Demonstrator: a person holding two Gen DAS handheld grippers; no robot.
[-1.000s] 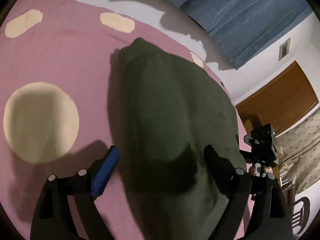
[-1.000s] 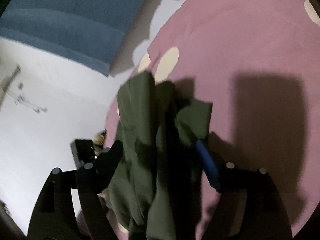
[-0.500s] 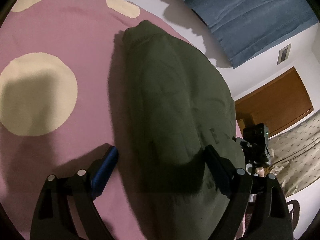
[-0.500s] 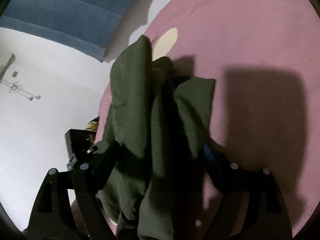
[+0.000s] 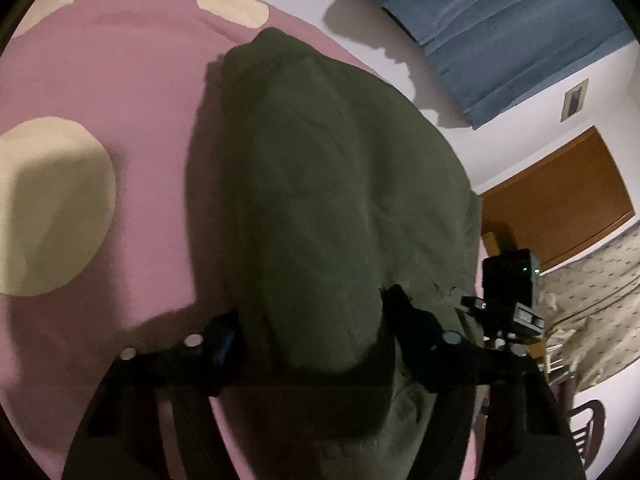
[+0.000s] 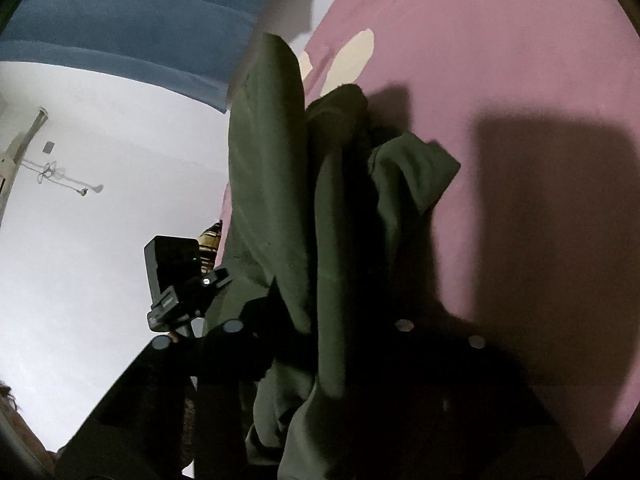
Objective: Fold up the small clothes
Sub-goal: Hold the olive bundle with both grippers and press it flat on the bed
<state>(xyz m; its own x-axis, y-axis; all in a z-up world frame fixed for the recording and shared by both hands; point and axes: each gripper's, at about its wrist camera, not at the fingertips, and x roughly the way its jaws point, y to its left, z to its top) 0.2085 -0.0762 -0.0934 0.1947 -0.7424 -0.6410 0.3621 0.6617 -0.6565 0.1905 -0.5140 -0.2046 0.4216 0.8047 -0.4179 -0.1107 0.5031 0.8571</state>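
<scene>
A dark green garment (image 5: 328, 184) lies lengthwise on a pink bedspread with cream dots (image 5: 132, 80). My left gripper (image 5: 314, 324) has the garment's near end between its fingers; its jaws are closing and both fingers touch the cloth. In the right wrist view the same garment (image 6: 272, 168) hangs in bunched folds off the bedspread's (image 6: 500, 60) left edge. My right gripper (image 6: 320, 320) is closing on that bunch, its right finger lost in shadow. The other gripper's camera block shows in each view, at the right (image 5: 508, 288) and at the left (image 6: 176, 276).
A blue curtain (image 5: 500, 20) hangs behind the bed against a white wall (image 6: 100, 200). A brown wooden door (image 5: 560, 200), a beige patterned cloth (image 5: 592, 300) and a dark chair (image 5: 588, 432) stand beyond the bed's right side.
Both pairs of jaws have narrowed onto the green garment. The left gripper's blue pad, clear of the cloth before, now sits against its edge. The hands stayed nearly in place.
</scene>
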